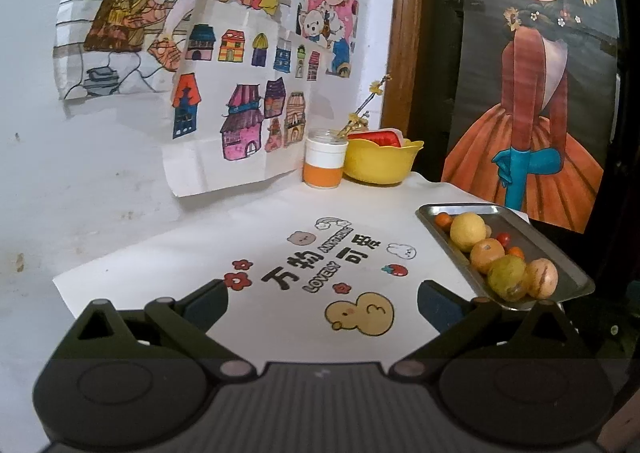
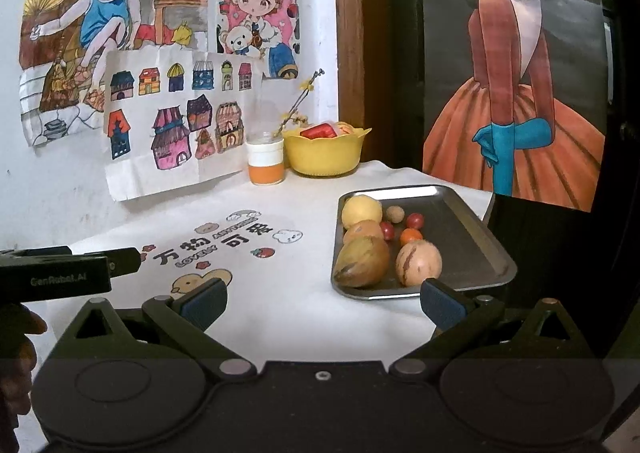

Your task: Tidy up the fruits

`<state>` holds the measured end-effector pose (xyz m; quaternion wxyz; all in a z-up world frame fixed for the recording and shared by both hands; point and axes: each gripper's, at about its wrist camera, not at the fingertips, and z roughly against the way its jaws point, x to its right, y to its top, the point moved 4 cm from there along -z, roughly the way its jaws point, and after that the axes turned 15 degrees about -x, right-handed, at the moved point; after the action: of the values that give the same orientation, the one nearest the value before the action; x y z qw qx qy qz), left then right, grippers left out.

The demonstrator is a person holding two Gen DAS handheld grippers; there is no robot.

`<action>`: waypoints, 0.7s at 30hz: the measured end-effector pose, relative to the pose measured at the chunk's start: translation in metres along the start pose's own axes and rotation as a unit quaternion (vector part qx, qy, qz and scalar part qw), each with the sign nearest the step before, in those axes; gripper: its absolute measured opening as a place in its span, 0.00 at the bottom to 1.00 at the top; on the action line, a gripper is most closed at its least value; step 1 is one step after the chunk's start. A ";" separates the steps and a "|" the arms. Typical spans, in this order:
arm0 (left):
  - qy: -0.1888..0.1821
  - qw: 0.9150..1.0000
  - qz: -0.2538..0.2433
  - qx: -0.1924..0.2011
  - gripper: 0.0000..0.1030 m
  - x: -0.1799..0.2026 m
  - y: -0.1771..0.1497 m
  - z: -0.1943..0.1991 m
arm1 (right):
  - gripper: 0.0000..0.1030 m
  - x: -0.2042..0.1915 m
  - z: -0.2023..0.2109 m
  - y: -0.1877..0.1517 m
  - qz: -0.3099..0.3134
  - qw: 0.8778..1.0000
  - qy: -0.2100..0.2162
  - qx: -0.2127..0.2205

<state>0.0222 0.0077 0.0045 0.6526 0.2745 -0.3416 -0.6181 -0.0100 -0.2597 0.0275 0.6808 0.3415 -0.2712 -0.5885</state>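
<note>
Both grippers sit wide apart and empty, low over the white cloth (image 2: pixel 280 305). Left gripper (image 1: pixel 322 303) hangs above the printed duck (image 1: pixel 359 312), with the tray (image 1: pixel 560 249) off to its right, the tray's near corner just past its right finger. Right gripper (image 2: pixel 322 303) faces the tray (image 2: pixel 472 237) more squarely, its right pad (image 2: pixel 442 303) just before the tray's near rim, though whether they touch is unclear. On the tray, fruits crowd the left side: a yellow fruit (image 2: pixel 362 210) far, an orange (image 2: pixel 362 231) behind a green-brown fruit (image 2: pixel 362 262), a striped melon (image 2: pixel 419 264) near, cherry tomatoes (image 2: pixel 415 220) and a small tangerine (image 2: pixel 411 236) between. Far back stand a yellow bowl (image 2: pixel 326 153) and an orange-and-white jar (image 2: pixel 266 159), side by side against the wall. Only the right view catches the left gripper from outside (image 2: pixel 124 258), at the left edge, plus the tray's bare right half; the left view shows the fruits in one overlapping line.
</note>
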 end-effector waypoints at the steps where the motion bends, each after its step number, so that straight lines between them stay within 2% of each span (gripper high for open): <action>1: -0.002 1.000 -0.001 0.001 1.00 -0.002 -0.002 0.000 | 0.99 -0.001 0.000 -0.002 0.000 1.000 0.001 -0.001; 8: -0.004 1.000 -0.003 -0.003 1.00 -0.009 -0.018 0.002 | 0.99 -0.006 0.000 -0.009 0.004 1.000 0.004 -0.009; 13: -0.004 1.000 0.000 -0.011 1.00 -0.009 -0.024 0.006 | 0.99 -0.010 0.006 -0.016 0.019 0.999 -0.024 0.017; 21: -0.004 1.000 -0.003 -0.005 1.00 -0.009 -0.029 0.009 | 0.99 -0.007 0.007 -0.025 0.013 0.998 -0.041 0.039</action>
<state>-0.0033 0.0150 -0.0136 0.6506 0.2698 -0.3405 -0.6229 -0.0321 -0.2554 0.0128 0.6632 0.3397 -0.3261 -0.5817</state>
